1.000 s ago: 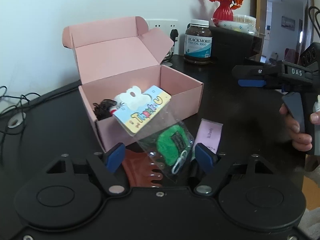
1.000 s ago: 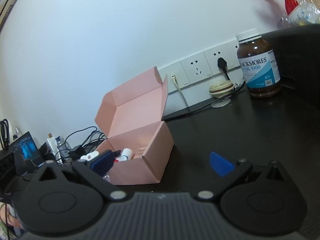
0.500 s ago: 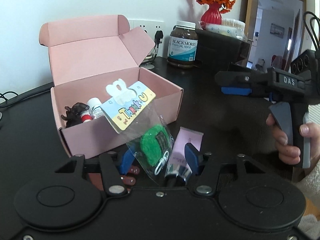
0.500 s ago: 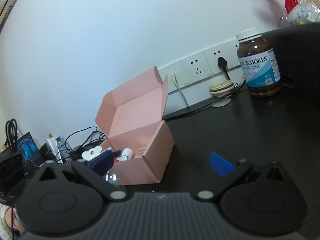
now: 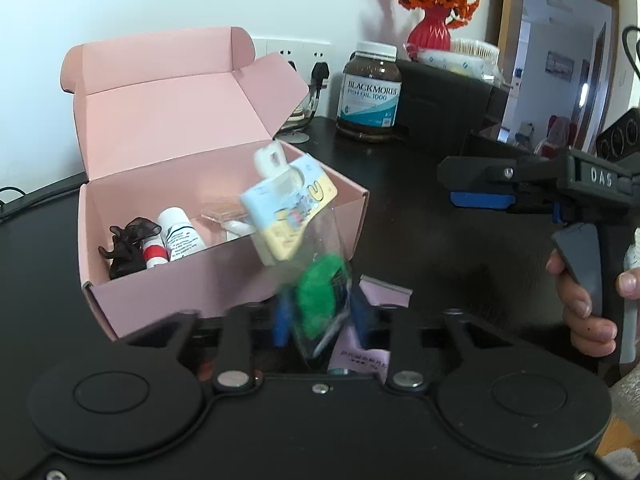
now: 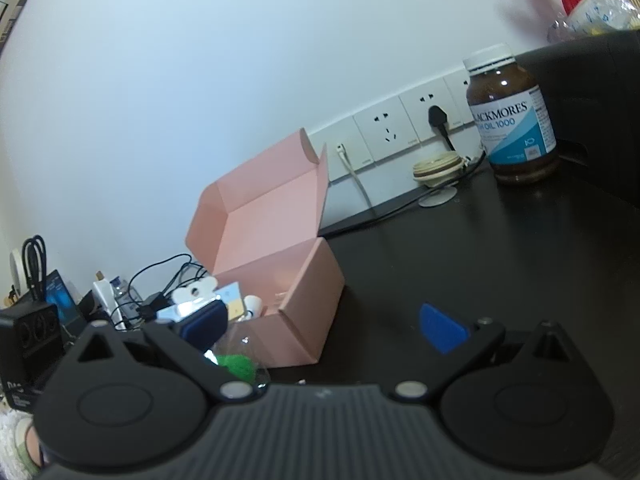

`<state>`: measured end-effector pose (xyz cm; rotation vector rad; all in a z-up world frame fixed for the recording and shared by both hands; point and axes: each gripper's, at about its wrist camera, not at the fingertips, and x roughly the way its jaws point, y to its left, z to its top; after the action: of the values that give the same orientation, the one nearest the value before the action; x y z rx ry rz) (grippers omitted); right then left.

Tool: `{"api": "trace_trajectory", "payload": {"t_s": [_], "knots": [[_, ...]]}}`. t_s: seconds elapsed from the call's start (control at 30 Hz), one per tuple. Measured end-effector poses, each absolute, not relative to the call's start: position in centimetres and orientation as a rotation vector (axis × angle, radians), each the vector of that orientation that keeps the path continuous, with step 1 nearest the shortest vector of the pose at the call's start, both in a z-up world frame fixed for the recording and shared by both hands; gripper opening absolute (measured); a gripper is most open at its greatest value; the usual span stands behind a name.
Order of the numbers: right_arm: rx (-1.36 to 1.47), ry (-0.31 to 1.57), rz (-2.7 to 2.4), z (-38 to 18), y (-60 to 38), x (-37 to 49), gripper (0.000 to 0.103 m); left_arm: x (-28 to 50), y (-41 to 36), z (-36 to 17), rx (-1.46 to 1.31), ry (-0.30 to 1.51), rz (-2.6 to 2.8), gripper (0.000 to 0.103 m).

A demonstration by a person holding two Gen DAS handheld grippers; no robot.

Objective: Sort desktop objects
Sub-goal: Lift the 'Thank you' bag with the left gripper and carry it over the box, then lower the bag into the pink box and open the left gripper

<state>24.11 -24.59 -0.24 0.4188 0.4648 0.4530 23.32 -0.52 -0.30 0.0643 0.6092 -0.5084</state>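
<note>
A clear bag [image 5: 320, 292] with a green item and a "Thank U" card top sits between the blue pads of my left gripper [image 5: 320, 318]. The jaws are closing and the pads press on the bag's lower part. It stands just in front of the open pink box [image 5: 224, 292], which holds a black hair tie [image 5: 128, 246], a white bottle [image 5: 180, 236] and a red-and-white stick [image 5: 154, 256]. A pink sachet [image 5: 386, 292] lies on the desk under the gripper. My right gripper [image 6: 320, 328] is open with nothing between its fingers, off to the right. The bag [image 6: 236, 364] shows behind its left finger.
A brown supplement bottle [image 5: 370, 92] and a red vase of orange flowers [image 5: 430, 28] stand at the back by the wall sockets [image 6: 386, 132]. A person's hand [image 5: 580, 300] holds the right gripper's trigger. Cables and small devices [image 6: 40, 320] crowd the far left.
The left jaws have closed onto the clear bag, which now stands more upright and blurred. The brown hair claw seen under it earlier is out of sight. The right gripper has stayed put.
</note>
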Motion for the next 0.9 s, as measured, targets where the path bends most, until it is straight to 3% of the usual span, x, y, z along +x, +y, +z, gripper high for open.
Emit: {"api": "trace_trajectory", "payload": {"t_s": [0.13, 0.53, 0.9], "knots": [[0.441, 0.483, 0.443, -0.5, -24.8, 24.4, 0.102, 23.1, -0.3, -0.2, 0.07, 0.594, -0.49, 0.02], [0.451, 0.489, 0.449, -0.5, -24.9, 24.6, 0.102, 22.2, 1.4, 4.9, 0.121, 0.475, -0.418, 0.02], [0.466, 0.49, 0.446, -0.6, -25.0, 24.6, 0.102, 30.1, 0.4, 3.8, -0.148, 0.69, -0.417, 0.02]]}}
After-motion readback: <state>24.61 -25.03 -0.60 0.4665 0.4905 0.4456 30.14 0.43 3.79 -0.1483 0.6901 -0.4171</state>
